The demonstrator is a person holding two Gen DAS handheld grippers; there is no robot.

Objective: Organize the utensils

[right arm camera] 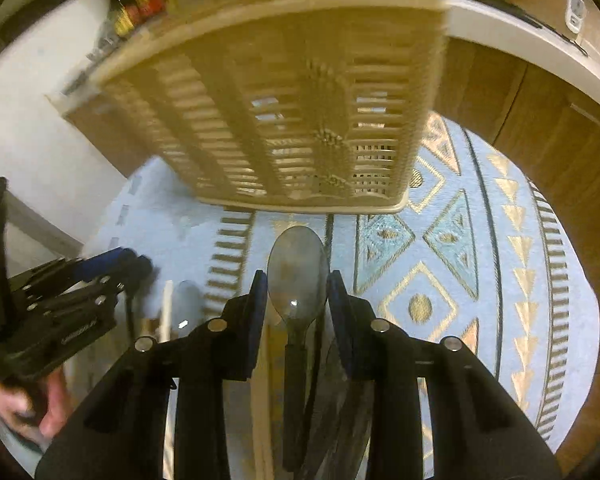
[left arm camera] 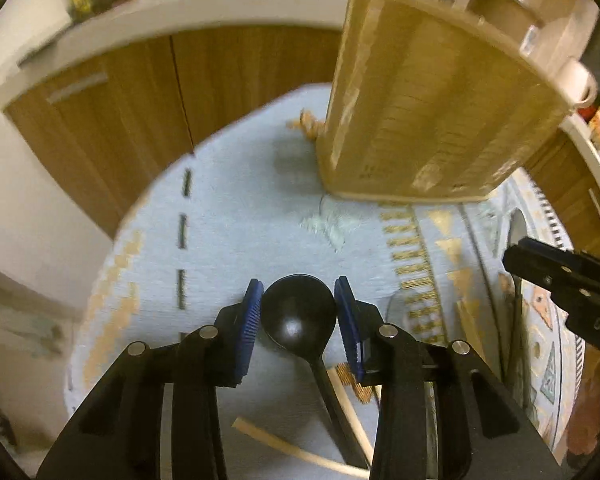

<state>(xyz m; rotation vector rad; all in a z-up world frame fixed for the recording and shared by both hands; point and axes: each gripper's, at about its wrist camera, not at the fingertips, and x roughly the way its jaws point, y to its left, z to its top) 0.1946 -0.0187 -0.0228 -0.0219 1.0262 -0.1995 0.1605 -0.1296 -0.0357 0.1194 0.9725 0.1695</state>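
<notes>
My left gripper (left arm camera: 298, 316) has its blue pads on both sides of the bowl of a black spoon (left arm camera: 299, 316); its handle runs back under the gripper. My right gripper (right arm camera: 297, 300) has its pads around a grey translucent spoon (right arm camera: 298, 270) with a dark handle. A beige slatted utensil basket (left arm camera: 432, 100) stands on the rug ahead of both grippers; it also shows in the right wrist view (right arm camera: 292, 120). Light wooden sticks (left arm camera: 300, 452) lie under the left gripper. Another clear spoon (right arm camera: 188, 306) and a wooden stick (right arm camera: 166, 312) lie left of the right gripper.
A pale blue rug (right arm camera: 460, 248) with gold patterns covers the floor. Wooden cabinets (left arm camera: 140, 100) under a white counter stand behind. A white mug (left arm camera: 578, 80) sits at the basket's far side. The right gripper's tip (left arm camera: 556, 276) shows at the right; the left gripper (right arm camera: 80, 300) at the left.
</notes>
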